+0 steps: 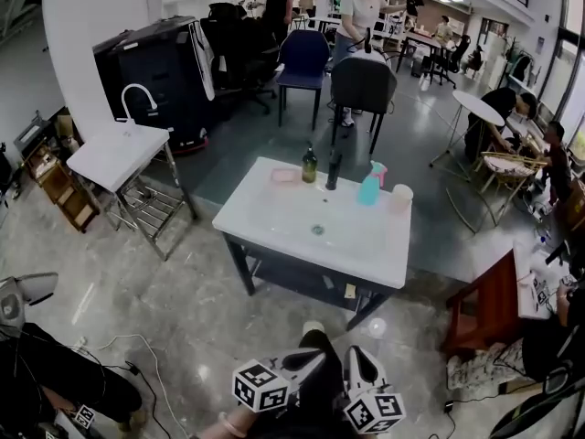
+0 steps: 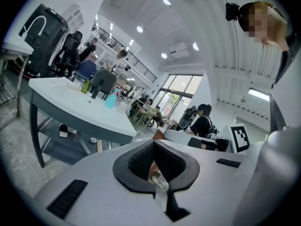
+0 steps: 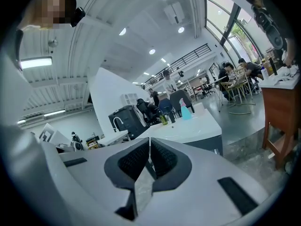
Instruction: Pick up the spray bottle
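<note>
The spray bottle (image 1: 370,184), teal with a pink head, stands upright near the far edge of the white table (image 1: 274,222). It also shows in the left gripper view as the small spray bottle (image 2: 111,99) and in the right gripper view as the spray bottle (image 3: 186,111). My left gripper (image 1: 311,357) and right gripper (image 1: 362,366) are side by side at the bottom of the head view, well short of the table's near edge. The left gripper (image 2: 153,162) is shut with nothing held. The right gripper (image 3: 150,156) is shut and empty too.
On the table beside the spray bottle stand a dark green bottle (image 1: 310,165), a black bottle (image 1: 333,170), a pink dish (image 1: 285,176) and a white cup (image 1: 401,195). A small sink stand (image 1: 119,154) is at left, a red-brown desk (image 1: 489,305) at right, chairs (image 1: 363,85) and people behind.
</note>
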Motion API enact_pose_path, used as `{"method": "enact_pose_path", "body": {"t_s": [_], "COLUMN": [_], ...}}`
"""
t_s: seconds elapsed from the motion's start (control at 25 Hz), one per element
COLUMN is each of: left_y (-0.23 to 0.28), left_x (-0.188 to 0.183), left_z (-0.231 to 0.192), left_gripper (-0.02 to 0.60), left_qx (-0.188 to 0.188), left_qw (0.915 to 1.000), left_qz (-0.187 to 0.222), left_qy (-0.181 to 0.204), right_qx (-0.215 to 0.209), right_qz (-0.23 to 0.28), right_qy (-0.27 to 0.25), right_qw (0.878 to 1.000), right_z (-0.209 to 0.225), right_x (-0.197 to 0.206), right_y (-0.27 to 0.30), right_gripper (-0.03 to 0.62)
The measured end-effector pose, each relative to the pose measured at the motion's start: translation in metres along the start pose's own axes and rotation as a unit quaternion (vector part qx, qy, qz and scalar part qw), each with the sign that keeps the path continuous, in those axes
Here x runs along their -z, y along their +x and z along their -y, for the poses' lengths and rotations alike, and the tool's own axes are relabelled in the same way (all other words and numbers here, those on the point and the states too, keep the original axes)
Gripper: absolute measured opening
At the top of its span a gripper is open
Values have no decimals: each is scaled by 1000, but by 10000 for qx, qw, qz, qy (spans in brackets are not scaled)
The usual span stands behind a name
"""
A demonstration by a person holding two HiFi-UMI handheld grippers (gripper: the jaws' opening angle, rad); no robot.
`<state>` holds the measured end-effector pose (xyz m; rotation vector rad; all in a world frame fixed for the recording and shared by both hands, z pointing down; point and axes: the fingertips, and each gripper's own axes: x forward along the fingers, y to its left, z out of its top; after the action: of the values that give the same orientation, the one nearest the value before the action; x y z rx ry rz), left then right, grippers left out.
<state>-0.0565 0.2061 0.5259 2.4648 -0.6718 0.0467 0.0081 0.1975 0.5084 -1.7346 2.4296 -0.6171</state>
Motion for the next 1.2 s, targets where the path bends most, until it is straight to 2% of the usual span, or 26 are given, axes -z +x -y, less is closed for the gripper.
{"method": "enact_pose_path", "body": {"t_s": [0.2, 0.64, 1.0, 1.2], "left_y": [18, 85, 144, 178], "left_x": [-17, -76, -145, -169], "left_z": [-22, -103, -146, -167], "left_gripper": [5, 5, 5, 5], "left_qx": [-90, -425, -508, -469], "left_qw": [9999, 9990, 9981, 9981], "left_qz": [21, 154, 276, 288], "left_qy": [68, 56, 226, 293], "right_qx": [-79, -504, -627, -542], "right_qz": [-47, -169, 82, 169], "right_qy": [39, -97, -384, -407], "right_qw": [9999, 9985, 9973, 9976], "right_z": [15, 56, 102, 130], "right_x": [-6, -40, -106, -125], "right_y": [30, 143, 217, 246], "right_gripper": [11, 11, 11, 11]}}
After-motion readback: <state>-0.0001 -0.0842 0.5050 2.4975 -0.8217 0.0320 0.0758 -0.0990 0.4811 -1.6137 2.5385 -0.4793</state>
